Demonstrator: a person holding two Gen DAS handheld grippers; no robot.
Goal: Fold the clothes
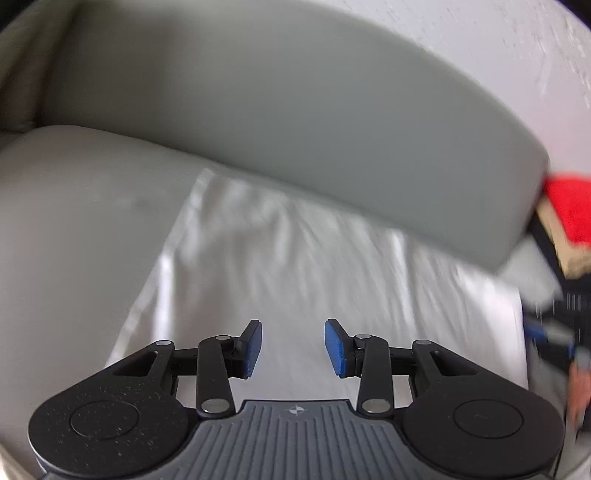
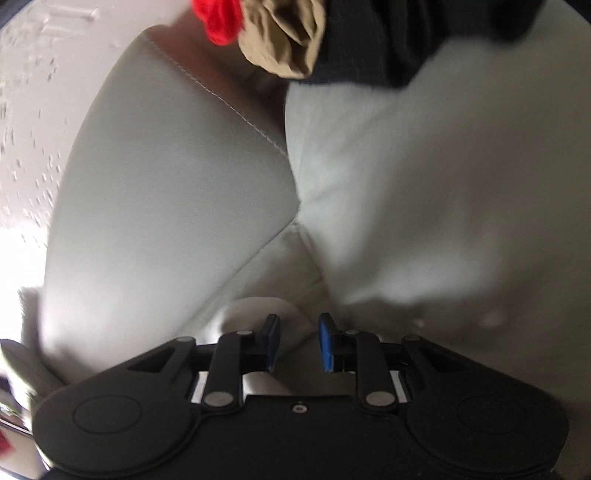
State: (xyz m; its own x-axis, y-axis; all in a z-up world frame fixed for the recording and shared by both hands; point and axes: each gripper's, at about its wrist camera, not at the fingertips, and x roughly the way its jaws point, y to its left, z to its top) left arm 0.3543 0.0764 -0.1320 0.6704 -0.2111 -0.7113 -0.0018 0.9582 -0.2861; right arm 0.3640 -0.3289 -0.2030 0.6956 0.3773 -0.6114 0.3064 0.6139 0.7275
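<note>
- No readable text, labels, brands or numbers in either view.
- Only sign: a small round crosshair mark on the grey ribbed housing of the left gripper, centred near its front edge.
- Right wrist view: nothing legible; heavy blur.

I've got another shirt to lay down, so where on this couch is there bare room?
The bare patch is the grey seat cushion, bordered by the backrest and the white garment. Past the garment it's crowded: red, tan and dark clothes pile at the backrest's end. Both grippers, left and right, are open and empty.
</note>
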